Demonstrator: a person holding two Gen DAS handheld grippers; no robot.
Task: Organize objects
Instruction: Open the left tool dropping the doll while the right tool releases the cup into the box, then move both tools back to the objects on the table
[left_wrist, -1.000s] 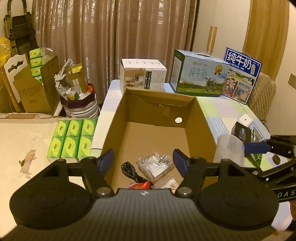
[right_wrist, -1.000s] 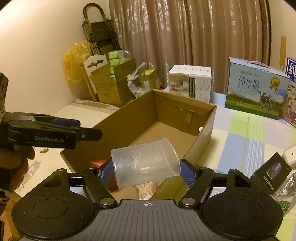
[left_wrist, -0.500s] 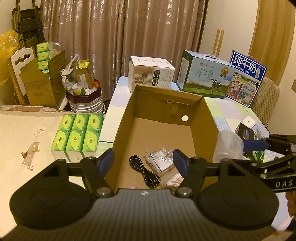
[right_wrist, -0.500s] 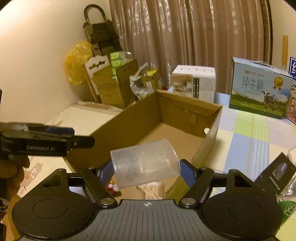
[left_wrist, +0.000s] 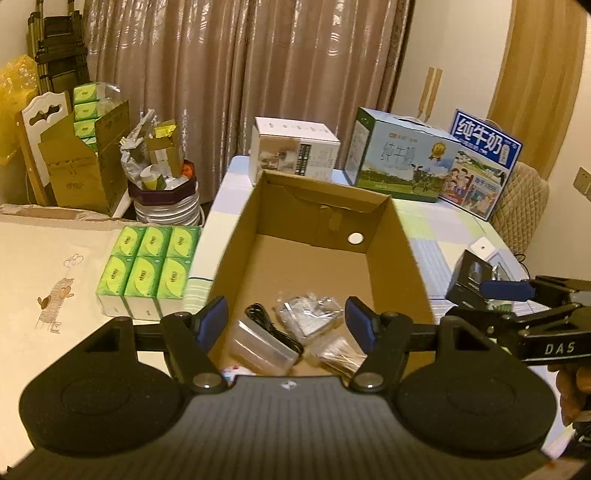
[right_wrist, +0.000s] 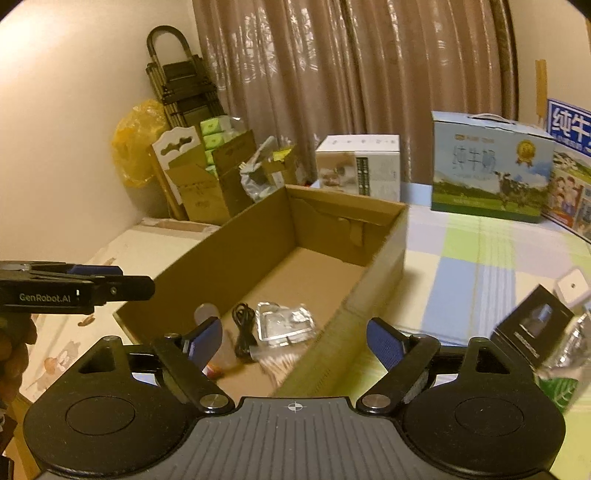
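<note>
The clear plastic cup (right_wrist: 212, 347) inside the cardboard box (right_wrist: 373, 295) is just a smear, half tucked behind the right gripper's (right_wrist: 293, 341) left finger. A red-and-white thing (left_wrist: 231, 370) at the box's near end is mostly covered by the left gripper's (left_wrist: 286, 320) body. The blue milk carton (right_wrist: 570, 125) beyond the box gets chopped by the picture's edge.

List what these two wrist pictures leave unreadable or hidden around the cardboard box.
- Clear plastic cup, right wrist view: blurred, partly behind the right claw's finger.
- Red-and-white item, left wrist view: cut off by the left claw's body.
- Cardboard box, both views: near wall hidden by the claws.
- Small black box, right wrist view: print blurred.
</note>
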